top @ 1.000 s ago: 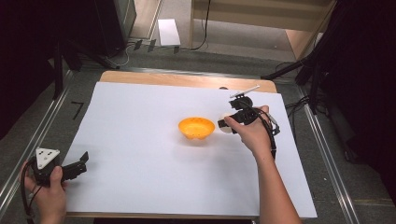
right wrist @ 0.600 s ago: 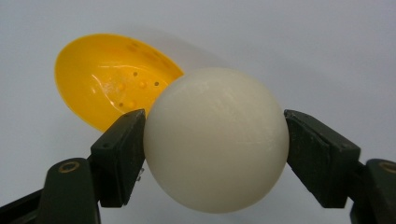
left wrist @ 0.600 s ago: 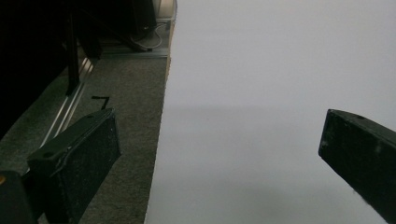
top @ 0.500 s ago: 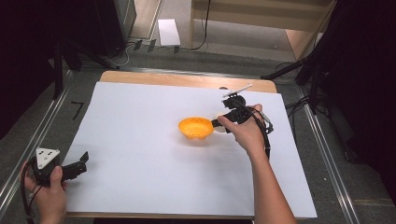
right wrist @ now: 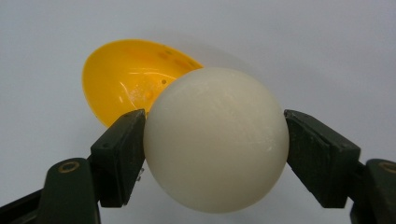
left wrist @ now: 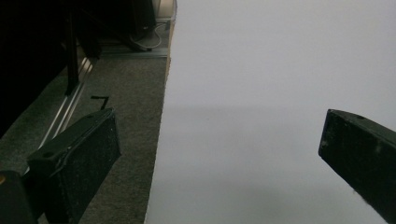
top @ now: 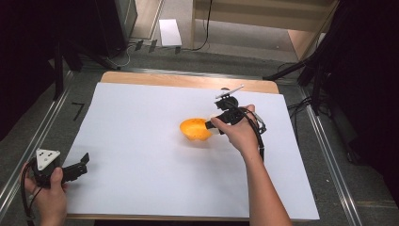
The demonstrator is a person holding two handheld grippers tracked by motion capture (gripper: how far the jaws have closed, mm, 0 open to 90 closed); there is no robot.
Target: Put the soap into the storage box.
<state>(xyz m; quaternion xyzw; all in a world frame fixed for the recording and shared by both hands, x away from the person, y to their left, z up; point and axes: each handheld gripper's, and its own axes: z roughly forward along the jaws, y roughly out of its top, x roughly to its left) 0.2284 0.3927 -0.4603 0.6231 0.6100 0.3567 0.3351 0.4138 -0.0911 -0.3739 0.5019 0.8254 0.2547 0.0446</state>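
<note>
Ball (right wrist: pixel 215 140) clamped in right hand-held gripper (right wrist: pixel 215 154), now nearer orange bowl (top: pixel 195 129); left hand-held gripper (left wrist: pixel 219 158) unmoved, jaws apart.

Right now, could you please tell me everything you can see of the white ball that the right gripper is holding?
The white ball is a smooth, matt, cream-white sphere, seemingly plastic, with faint scuffs and no markings. The right gripper clamps it, one black jaw pressed on each side at its widest part. It is held just in front of the orange bowl, a glossy plastic dish on the white table sheet. Whether the ball touches the bowl's rim cannot be told. Nothing else touches it.
</note>
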